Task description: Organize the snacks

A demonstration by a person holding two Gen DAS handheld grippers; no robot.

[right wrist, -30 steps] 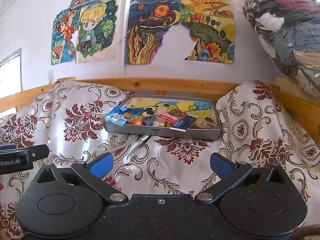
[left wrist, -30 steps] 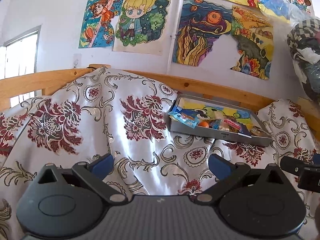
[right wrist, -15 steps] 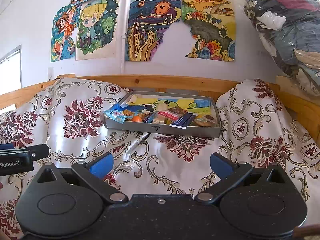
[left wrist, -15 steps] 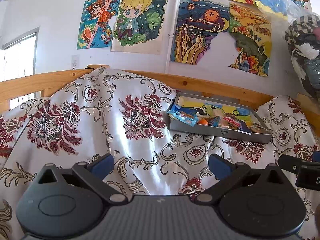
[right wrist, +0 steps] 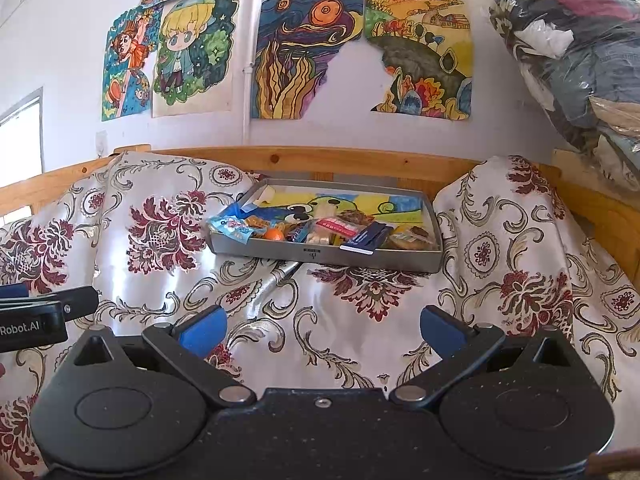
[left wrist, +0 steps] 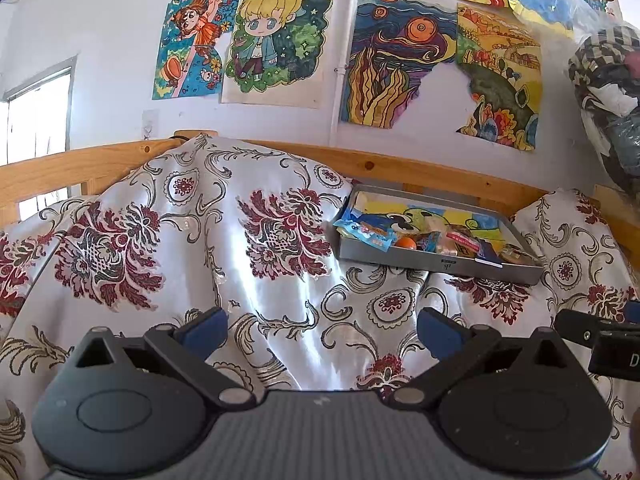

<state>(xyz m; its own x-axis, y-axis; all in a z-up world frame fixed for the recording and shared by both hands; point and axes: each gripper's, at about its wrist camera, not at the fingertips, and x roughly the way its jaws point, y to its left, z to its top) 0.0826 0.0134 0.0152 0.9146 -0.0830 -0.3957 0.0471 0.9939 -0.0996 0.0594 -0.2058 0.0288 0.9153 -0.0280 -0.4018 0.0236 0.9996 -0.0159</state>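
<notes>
Both tools were empty. The left gripper point(left wrist: 322, 326) had its blue pads spread wide, and the right gripper point(right wrist: 322, 326) was the same, with nothing between the fingers. Both hung over the patterned cloth point(right wrist: 360, 320), well apart from the work.

The grey tray point(right wrist: 320, 256) lay at about 12 o'clock in the right wrist view and at about 2 o'clock in the left wrist view, against the wooden rail point(right wrist: 340, 158). The snacks point(right wrist: 320, 230) were crowded along its near edge. A light blue packet point(right wrist: 230, 226) at the 9 o'clock end hung over the rim, and a dark blue packet point(right wrist: 366, 238) leaned on the near wall. A small orange ball point(right wrist: 274, 234) sat between the wrappers.

The risks seemed to come mostly from the support. The tray rested on soft, folded cloth and looked a little tilted, so a push from above could probably tip it or slide it. The overhanging packet could fall out if the rim was bumped. The wrappers overlapped, so a grip might catch two at once, and the ball could roll away when its neighbours were lifted.
</notes>
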